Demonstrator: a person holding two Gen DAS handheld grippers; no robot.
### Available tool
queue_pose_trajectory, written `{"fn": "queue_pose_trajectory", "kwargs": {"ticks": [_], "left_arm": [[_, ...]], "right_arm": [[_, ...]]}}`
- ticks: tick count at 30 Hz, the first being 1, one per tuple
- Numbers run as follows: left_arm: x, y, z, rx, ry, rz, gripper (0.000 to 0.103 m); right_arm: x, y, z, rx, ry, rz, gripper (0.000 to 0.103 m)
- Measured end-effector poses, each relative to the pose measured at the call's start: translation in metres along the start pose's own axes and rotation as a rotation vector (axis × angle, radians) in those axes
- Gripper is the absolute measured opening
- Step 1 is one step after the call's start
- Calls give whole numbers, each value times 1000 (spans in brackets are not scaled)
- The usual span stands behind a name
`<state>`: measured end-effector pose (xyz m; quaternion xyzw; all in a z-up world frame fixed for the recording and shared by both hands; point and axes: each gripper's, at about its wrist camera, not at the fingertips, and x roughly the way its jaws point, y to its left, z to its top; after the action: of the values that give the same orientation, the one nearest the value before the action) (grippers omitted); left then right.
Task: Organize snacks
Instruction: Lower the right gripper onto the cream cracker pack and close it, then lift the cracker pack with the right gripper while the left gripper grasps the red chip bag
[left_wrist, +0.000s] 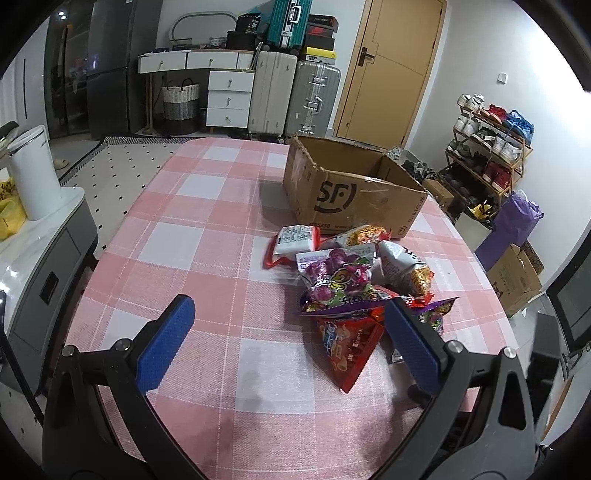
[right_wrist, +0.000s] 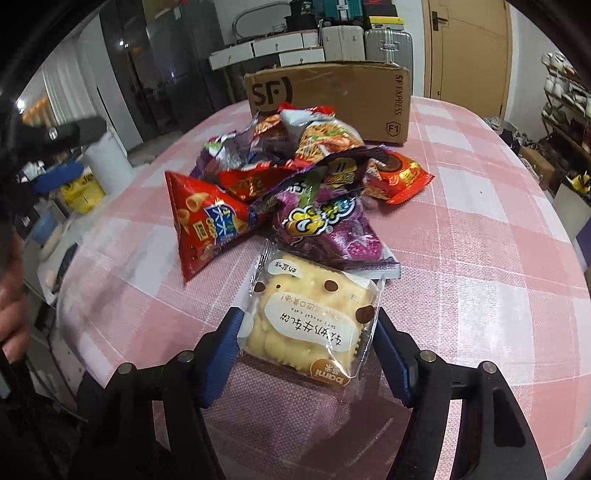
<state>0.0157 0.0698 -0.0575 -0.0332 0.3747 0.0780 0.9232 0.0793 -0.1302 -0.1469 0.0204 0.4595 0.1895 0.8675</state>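
While the right claw (right_wrist: 306, 350) clamps the biscuit packet (right_wrist: 310, 325) on the desk's (right_wrist: 480, 295) near edge, the cardboard box (right_wrist: 332, 99) sits straight beyond the snack pile (right_wrist: 288, 177) (left claw (left_wrist: 288, 343) released, farther off).

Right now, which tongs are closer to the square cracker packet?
Right. The right tongs have the cracker packet between their fingers, pads against its sides. The left tongs hang open over the table beside the snack pile, holding nothing.
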Motion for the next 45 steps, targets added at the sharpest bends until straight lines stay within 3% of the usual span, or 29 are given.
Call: {"fn": "queue_pose_trajectory", "kwargs": {"ticks": [7,12,16,27,36,41,45], "left_arm": [[7,3,-5,-16,46,-12,102],[14,5,-13,-64,83,-154,102],[26,1,-19,-52,108,-138,102],[77,-30,-36,-23,244,-185,102],[122,-48,-30,-11,270,-183,101],[151,-55,-21,-7,297,-204,83],[175,-59,-13,-12,319,-220,74]], "right_arm": [[-20,-15,-1,40,-54,29,69],[-31,-22,-1,55,-89,30,70],[-36,-27,-1,63,-106,31,69],[-37,-46,-5,101,-125,33,70],[-35,-57,-8,119,-131,34,70],[-28,-62,-11,123,-119,29,70],[-27,-64,-11,124,-120,33,70]]}}
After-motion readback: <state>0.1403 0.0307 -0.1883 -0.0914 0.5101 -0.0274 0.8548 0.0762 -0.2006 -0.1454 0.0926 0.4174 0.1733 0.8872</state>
